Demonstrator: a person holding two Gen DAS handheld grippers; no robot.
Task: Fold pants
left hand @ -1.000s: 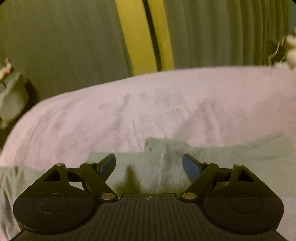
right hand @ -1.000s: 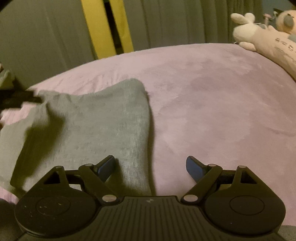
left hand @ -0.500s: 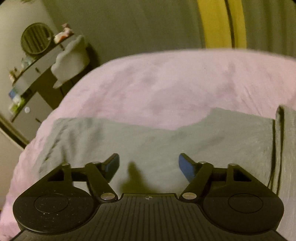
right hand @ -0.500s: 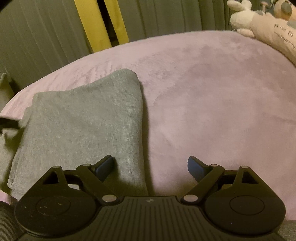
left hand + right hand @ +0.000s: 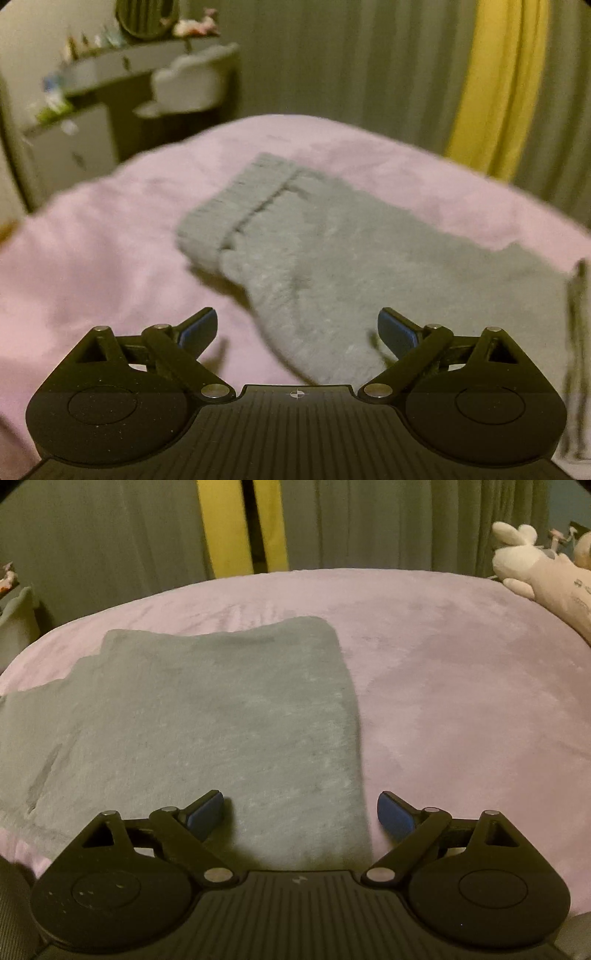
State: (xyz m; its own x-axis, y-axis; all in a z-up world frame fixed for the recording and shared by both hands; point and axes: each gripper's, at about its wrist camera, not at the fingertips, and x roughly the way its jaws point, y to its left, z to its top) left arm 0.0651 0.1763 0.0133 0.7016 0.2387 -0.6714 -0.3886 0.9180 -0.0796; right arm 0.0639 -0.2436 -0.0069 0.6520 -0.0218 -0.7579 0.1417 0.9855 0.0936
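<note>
Grey knit pants (image 5: 332,258) lie flat on a pink blanket (image 5: 92,258), with the ribbed waistband (image 5: 236,206) at the far left end. My left gripper (image 5: 297,328) is open and empty, just above the near edge of the pants. In the right wrist view the pants (image 5: 207,720) lie as a folded slab, with the right fold edge running towards me. My right gripper (image 5: 301,810) is open and empty, straddling that right edge close to the near end.
The pink blanket (image 5: 461,701) covers the bed. White plush toys (image 5: 543,576) lie at its far right. Grey and yellow curtains (image 5: 240,524) hang behind. A dresser with a white chair (image 5: 192,88) stands past the bed's left end.
My left gripper has swung left, bringing the waistband end and the dresser into view. My right gripper has shifted slightly left over the fold edge. Both stay open.
</note>
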